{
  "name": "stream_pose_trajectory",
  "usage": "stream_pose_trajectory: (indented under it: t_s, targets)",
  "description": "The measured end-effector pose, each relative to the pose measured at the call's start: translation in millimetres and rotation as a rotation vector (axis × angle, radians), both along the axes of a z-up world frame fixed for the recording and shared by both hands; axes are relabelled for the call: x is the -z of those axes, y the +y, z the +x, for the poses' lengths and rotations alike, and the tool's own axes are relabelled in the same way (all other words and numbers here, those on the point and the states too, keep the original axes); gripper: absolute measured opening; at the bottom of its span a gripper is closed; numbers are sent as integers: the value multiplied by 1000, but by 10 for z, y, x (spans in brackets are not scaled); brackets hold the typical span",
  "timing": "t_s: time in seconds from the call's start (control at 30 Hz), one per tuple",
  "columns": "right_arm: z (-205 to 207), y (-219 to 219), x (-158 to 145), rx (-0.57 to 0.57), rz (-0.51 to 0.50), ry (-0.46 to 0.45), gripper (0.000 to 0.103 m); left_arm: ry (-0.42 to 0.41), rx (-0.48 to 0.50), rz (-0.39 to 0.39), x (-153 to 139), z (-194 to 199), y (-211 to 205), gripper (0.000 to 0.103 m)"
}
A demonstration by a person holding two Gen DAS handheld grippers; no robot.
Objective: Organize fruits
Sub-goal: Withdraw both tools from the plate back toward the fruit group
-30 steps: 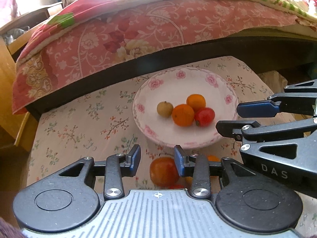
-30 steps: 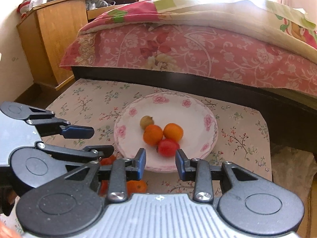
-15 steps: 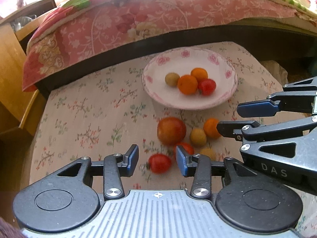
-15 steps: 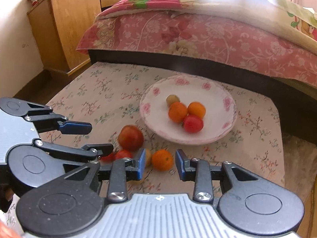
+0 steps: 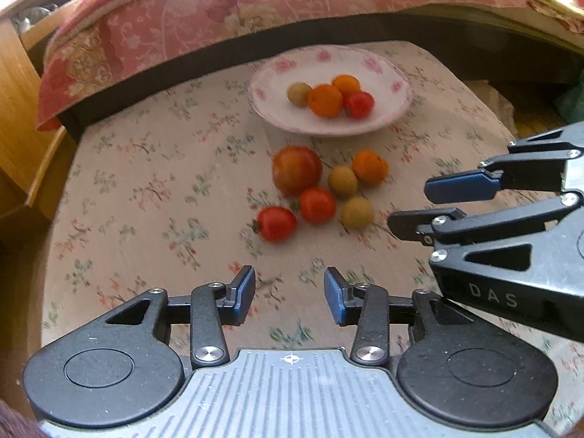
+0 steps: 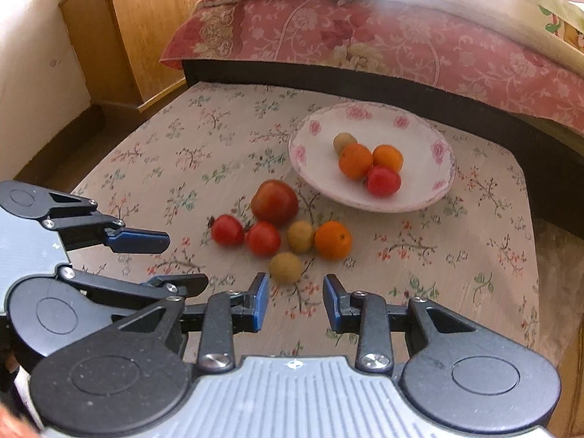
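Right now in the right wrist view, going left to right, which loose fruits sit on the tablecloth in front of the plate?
Left red tomato → second red tomato → small yellow-green fruit → orange. The big apple and nearest yellow-green fruit overlap these in the order, so they are left out.

Bed (image 6: 383,36) cut off; nightstand (image 5: 14,84) too.

Strong daylight pours in from twelve o'clock, bleaching the bedspread (image 6: 383,36) into white glare along the top of both views. The tablecloth (image 5: 146,182) is warmly, evenly lit, and the fruit throws only faint shadows. The left wrist view is smeared with motion blur; the right wrist view is crisper. Fisheye bending curves the bed's dark edge, and the corners fall to black.
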State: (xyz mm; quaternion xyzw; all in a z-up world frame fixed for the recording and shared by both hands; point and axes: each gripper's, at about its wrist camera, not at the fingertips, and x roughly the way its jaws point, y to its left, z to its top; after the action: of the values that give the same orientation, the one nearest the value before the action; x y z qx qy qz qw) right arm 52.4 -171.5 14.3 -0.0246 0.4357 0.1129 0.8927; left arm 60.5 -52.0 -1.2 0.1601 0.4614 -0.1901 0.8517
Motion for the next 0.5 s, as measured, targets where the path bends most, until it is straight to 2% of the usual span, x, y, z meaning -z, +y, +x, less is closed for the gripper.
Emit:
stream_pose_trajectory:
  t_s: [0.07, 0.2, 0.5]
  targets:
    - [-35, 5, 8, -3, 12, 14, 36, 22, 22, -15, 16, -43, -2, 63]
    - [-101, 45, 45, -17, -8, 31, 37, 26, 71, 2, 37, -132, -31, 63]
    - [-131, 35, 164, -41, -32, 69, 37, 104, 72, 1, 202, -105, 40, 63]
